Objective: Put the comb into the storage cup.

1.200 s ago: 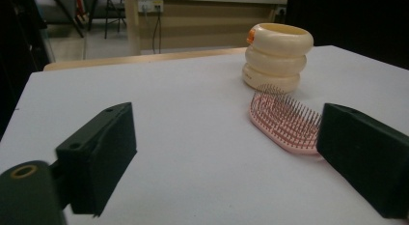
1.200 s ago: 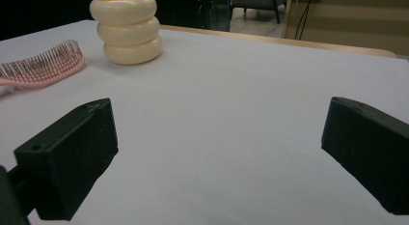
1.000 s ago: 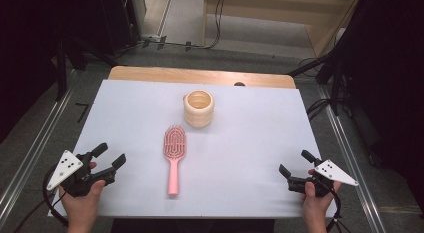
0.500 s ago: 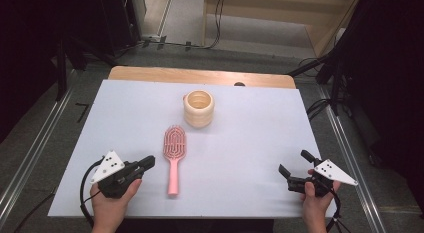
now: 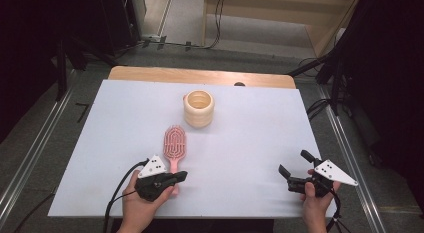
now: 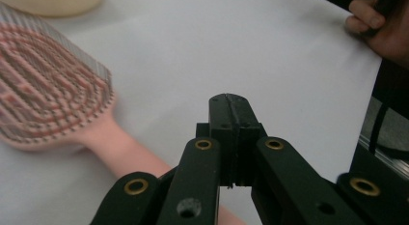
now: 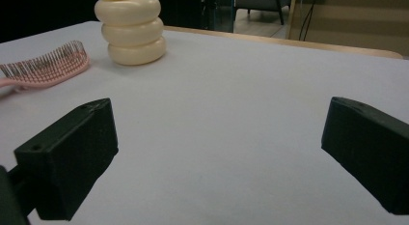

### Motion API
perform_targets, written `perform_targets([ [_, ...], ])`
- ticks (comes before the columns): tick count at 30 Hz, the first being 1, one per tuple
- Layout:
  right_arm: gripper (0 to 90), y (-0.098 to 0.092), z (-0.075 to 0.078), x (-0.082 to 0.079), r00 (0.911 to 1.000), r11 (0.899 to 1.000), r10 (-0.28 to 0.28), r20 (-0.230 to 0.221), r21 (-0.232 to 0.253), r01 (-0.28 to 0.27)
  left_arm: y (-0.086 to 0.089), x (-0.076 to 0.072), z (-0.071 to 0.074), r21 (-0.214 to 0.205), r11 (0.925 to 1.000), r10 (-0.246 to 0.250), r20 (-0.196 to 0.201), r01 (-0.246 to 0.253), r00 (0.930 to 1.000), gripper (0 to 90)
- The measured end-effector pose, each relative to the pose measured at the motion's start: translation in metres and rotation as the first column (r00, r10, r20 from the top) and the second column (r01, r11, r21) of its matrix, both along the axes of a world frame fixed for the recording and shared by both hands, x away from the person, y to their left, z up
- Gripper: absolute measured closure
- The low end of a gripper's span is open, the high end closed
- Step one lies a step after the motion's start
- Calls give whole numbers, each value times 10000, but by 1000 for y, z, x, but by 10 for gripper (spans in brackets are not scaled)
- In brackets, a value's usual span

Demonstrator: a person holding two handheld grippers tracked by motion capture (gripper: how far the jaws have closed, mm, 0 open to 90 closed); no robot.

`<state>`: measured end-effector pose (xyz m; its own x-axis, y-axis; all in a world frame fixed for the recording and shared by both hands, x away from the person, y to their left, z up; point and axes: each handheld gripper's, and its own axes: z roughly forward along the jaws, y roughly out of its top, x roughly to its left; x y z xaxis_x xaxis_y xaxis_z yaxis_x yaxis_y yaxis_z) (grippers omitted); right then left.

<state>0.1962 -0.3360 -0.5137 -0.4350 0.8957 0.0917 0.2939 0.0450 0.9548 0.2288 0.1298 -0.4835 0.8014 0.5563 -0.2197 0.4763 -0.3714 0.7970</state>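
A pink hairbrush point(image 5: 175, 143) lies bristles up near the front middle of the white board, handle toward the person. Over the handle's near end my left gripper point(image 5: 182, 176) is shut. In the left gripper view its jaws point(image 6: 231, 102) meet with nothing between them, and the hairbrush point(image 6: 48, 99) handle passes below and to their left. A cream ribbed cup point(image 5: 199, 109) stands upright behind the brush. At the front right my right gripper point(image 5: 294, 162) rests open and empty; between its fingers point(image 7: 217, 152) the right gripper view shows bare board, with the cup point(image 7: 131, 29) and brush point(image 7: 48, 65) far left.
The white board point(image 5: 250, 133) covers a wooden table whose far edge point(image 5: 200, 75) shows behind it. Metal rails run along both sides on the floor. The person's right hand point(image 6: 376, 27) shows at the top right of the left gripper view.
The left gripper has travelled right from the board's front left corner to the brush handle, and its jaws have gone from open to shut. The right gripper has stayed put.
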Motion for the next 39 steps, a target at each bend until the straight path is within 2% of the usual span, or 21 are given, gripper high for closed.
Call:
perform_targets([
  [1,0,0,0,0,10000,10000,-12,1,-13,12,-4,-1,-3,305,9995,-49,-41,50,10000,900],
  [7,0,1,0,1,10000,9999,16,5,-102,-16,-10,-1,-10,675,9974,-234,-442,264,9987,900],
  [10,0,1,0,1,10000,9999,77,28,-94,-77,-14,-1,-14,1109,9924,-460,-752,542,9961,900],
  [11,0,1,0,1,10000,9999,77,28,-94,-77,-14,-1,-14,1109,9924,-460,-752,542,9961,900],
  [12,0,1,0,1,10000,9999,65,8,-98,-65,-14,-1,-15,1336,9890,-522,-878,637,9948,900],
  [13,0,1,0,1,10000,9999,75,9,-99,-75,-14,-1,-15,1336,9890,-522,-878,637,9948,900],
  [16,0,2,0,1,10000,9999,55,3,-107,-55,-13,-1,-16,1716,9830,-499,-957,659,9942,900],
  [25,0,1,0,1,10000,10000,28,18,-80,-27,0,0,-15,1789,9820,-405,-1154,608,9925,900],
  [32,0,1,-1,1,10000,9999,25,18,-112,-25,17,1,-11,1901,9813,-70,-1242,307,9922,900],
  [39,0,1,-1,1,10000,10000,-1,-3,-85,1,34,3,-9,1972,9803,194,-1464,100,9890,900],
])
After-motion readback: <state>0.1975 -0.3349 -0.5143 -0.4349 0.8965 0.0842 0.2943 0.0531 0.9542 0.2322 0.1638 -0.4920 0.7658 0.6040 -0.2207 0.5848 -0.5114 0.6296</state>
